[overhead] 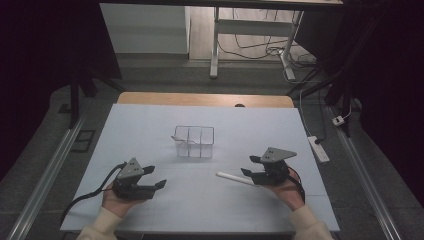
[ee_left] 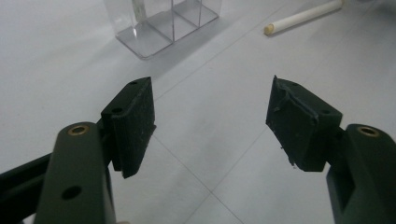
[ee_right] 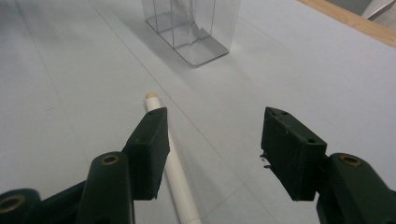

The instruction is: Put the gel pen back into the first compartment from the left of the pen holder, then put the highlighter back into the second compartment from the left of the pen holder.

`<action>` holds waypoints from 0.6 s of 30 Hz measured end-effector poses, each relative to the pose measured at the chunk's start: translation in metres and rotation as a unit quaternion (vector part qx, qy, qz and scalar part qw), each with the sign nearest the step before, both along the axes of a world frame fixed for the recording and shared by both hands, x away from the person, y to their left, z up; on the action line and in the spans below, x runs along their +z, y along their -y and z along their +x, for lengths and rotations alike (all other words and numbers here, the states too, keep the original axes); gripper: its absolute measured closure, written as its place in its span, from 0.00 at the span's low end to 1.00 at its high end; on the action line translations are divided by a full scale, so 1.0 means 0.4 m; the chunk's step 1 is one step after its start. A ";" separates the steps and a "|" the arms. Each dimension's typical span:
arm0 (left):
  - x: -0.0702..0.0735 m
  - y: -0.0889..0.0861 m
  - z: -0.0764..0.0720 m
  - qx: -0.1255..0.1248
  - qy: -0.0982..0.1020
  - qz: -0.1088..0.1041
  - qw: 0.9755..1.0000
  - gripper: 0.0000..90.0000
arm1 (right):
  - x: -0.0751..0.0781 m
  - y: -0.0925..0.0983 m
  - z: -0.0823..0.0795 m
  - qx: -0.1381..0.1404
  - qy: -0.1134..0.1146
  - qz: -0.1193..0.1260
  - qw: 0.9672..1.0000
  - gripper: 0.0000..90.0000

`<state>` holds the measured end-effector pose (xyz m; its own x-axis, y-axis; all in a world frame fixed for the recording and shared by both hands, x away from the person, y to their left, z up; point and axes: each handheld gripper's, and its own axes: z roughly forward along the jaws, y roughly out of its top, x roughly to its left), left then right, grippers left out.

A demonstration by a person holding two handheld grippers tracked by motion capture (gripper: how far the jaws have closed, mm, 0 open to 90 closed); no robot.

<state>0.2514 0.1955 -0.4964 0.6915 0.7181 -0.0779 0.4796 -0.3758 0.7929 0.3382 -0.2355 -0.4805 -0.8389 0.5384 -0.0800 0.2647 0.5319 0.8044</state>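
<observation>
The white stick (overhead: 236, 178) lies flat on the pale sheet (overhead: 150, 125) that covers the tabletop, toward the right edge and nearer the front edge than the back. It looks like a thin, rigid tube or rod: probably light, smooth and round, so it could roll or slip out of a loose pinch. Its cream-coloured tip (ee_right: 151, 96) points toward the clear plastic box (overhead: 194, 141), which stands near the middle of the sheet, divided into compartments. The long axis runs from that tip back under the right gripper (overhead: 254, 167), slanting slightly toward the front edge on the right.

In the right gripper view the jaws stand wide apart, and the stick runs beside and under one of them, not between the two; nothing is gripped. A hold near the middle of its length, across the round shaft, would probably keep it balanced.

The left gripper (overhead: 155, 176) rests near the front left corner, jaws also wide, with bare sheet between them.
</observation>
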 end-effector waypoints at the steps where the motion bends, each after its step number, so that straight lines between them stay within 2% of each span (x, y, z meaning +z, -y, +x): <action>1: 0.000 0.000 0.000 0.000 0.000 -0.001 1.000 0.36 | -0.001 -0.001 0.000 0.002 -0.001 0.000 1.000 0.45; 9: 0.000 -0.004 0.001 0.002 0.000 0.001 1.000 0.36 | -0.002 -0.010 0.010 0.019 -0.024 -0.011 0.999 0.42; 14: -0.002 -0.008 0.004 0.005 -0.003 -0.004 1.000 0.36 | 0.010 -0.027 0.016 0.035 -0.028 -0.020 0.999 0.41; 18: -0.005 -0.008 0.004 0.003 -0.005 -0.001 1.000 0.36 | 0.011 -0.032 0.021 0.037 -0.034 -0.024 0.998 0.40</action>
<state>0.2529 0.1988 -0.4984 0.6864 0.7220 -0.0873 0.4903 -0.3707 0.7888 0.3467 -0.2226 -0.4760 -0.8805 0.4718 -0.0466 0.2759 0.5899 0.7588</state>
